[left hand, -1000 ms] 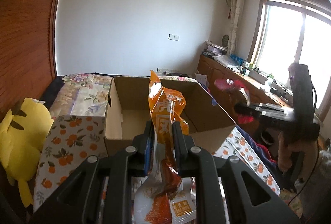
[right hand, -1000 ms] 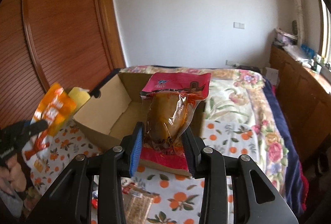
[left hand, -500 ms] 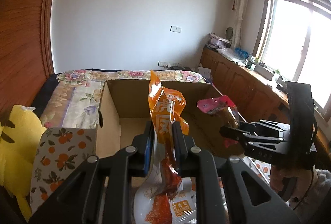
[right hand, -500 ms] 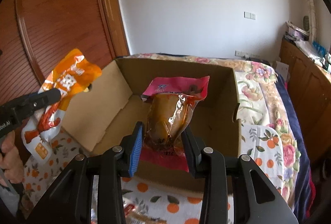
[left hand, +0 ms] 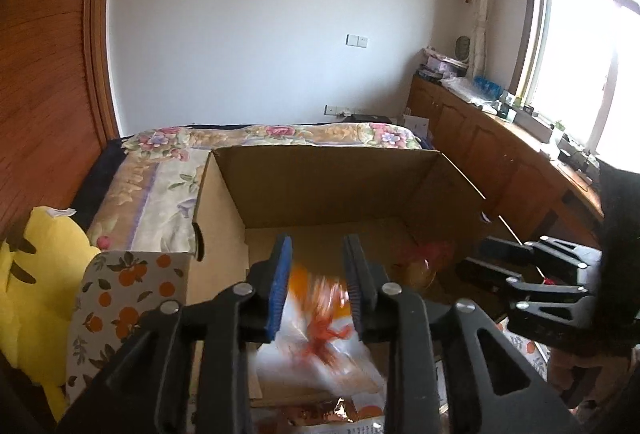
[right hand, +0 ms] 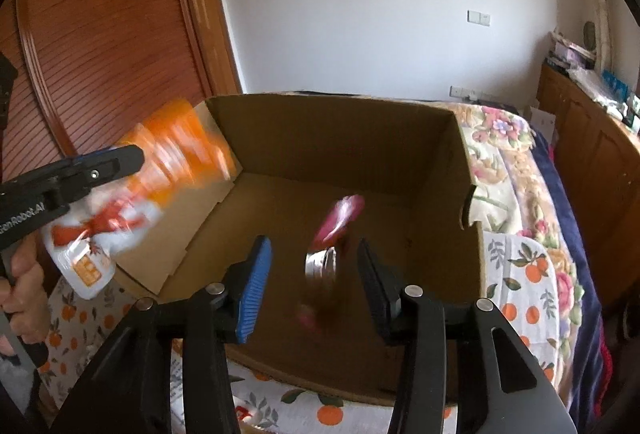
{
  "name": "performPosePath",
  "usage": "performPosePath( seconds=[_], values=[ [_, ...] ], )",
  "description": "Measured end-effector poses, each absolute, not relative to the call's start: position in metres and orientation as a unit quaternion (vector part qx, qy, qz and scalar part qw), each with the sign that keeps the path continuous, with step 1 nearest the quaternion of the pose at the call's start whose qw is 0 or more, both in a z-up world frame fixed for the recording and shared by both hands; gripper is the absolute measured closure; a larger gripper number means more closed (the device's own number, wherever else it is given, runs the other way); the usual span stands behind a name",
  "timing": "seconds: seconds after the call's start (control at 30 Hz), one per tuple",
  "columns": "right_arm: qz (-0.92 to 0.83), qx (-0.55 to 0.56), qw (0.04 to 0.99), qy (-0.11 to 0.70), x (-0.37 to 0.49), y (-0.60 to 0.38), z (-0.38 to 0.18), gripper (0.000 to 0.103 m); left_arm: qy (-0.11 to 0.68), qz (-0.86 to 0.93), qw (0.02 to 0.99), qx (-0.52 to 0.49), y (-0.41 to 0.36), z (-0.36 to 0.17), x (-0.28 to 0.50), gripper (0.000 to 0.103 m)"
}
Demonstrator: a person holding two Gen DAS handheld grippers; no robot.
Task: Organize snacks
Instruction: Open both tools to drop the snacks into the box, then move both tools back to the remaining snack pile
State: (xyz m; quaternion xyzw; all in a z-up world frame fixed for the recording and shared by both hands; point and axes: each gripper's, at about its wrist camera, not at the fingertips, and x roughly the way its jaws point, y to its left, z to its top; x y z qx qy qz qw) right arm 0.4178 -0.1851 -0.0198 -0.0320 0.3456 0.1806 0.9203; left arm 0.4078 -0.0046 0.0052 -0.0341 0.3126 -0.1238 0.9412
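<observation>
Our left gripper point(left hand: 316, 274) and right gripper point(right hand: 312, 266) are both opening, jaws spread; the orange packet point(left hand: 320, 314) and pink packet point(right hand: 336, 226) blur loose between them, each roughly upright. Both hang over the cardboard box point(right hand: 340, 137), which sits on the flowered bedspread point(right hand: 504, 161); beyond are a white wall and wooden cabinets.

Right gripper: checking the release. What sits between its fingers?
In the right wrist view, the blurred pink packet sits between the opening right gripper's fingers, touching neither, over the box.
</observation>
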Motion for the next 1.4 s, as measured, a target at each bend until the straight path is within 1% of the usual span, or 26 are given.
performPosePath(
  seconds=[0.03, 0.13, 0.5, 0.87, 1.4],
  values=[
    [0.180, -0.033, 0.922, 0.342, 0.416, -0.185, -0.017, 0.058, 0.313, -0.126, 0.941, -0.035, -0.003, 0.006, 0.407, 0.072],
    [0.176, -0.035, 0.928, 0.327, 0.402, -0.186, -0.006, 0.057, 0.306, -0.132, 0.942, -0.037, -0.003, 0.015, 0.396, 0.067],
    [0.173, -0.027, 0.938, 0.300, 0.355, -0.185, 0.017, 0.057, 0.282, -0.143, 0.948, -0.037, -0.002, 0.043, 0.353, 0.061],
    [0.163, -0.018, 0.946, 0.279, 0.306, -0.186, 0.037, 0.056, 0.272, -0.149, 0.950, -0.024, 0.008, 0.054, 0.297, 0.059],
    [0.143, 0.001, 0.953, 0.267, 0.242, -0.188, 0.039, 0.056, 0.284, -0.145, 0.948, -0.010, 0.018, 0.025, 0.231, 0.059]
  ],
)
